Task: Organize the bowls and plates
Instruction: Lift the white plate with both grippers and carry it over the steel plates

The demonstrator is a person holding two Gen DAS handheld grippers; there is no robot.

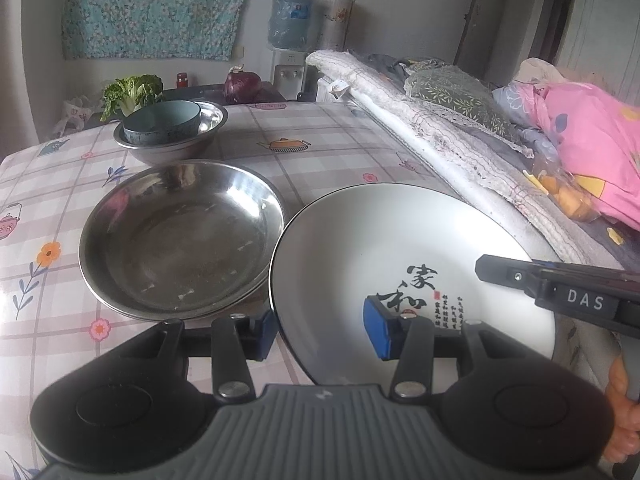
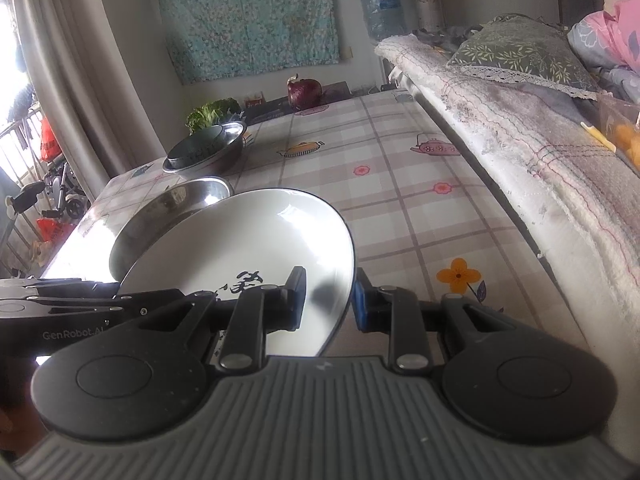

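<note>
A white plate with black calligraphy (image 1: 400,248) is held tilted above the checked tablecloth. My left gripper (image 1: 324,332) has its jaws around the plate's near left rim. My right gripper (image 2: 330,300) has its jaws around the plate's (image 2: 256,236) right rim; it enters the left wrist view from the right (image 1: 560,288). To the left lie stacked steel plates (image 1: 180,236), also in the right wrist view (image 2: 168,212). Behind them a blue-grey bowl (image 1: 162,120) sits inside a steel bowl (image 1: 172,146).
The table (image 2: 400,184) has a floral checked cloth. A bed with white blanket (image 2: 520,140) and pillows runs along its right edge. A red onion (image 2: 304,94) and leafy greens (image 1: 132,94) sit at the far end. A water dispenser (image 1: 290,20) stands behind.
</note>
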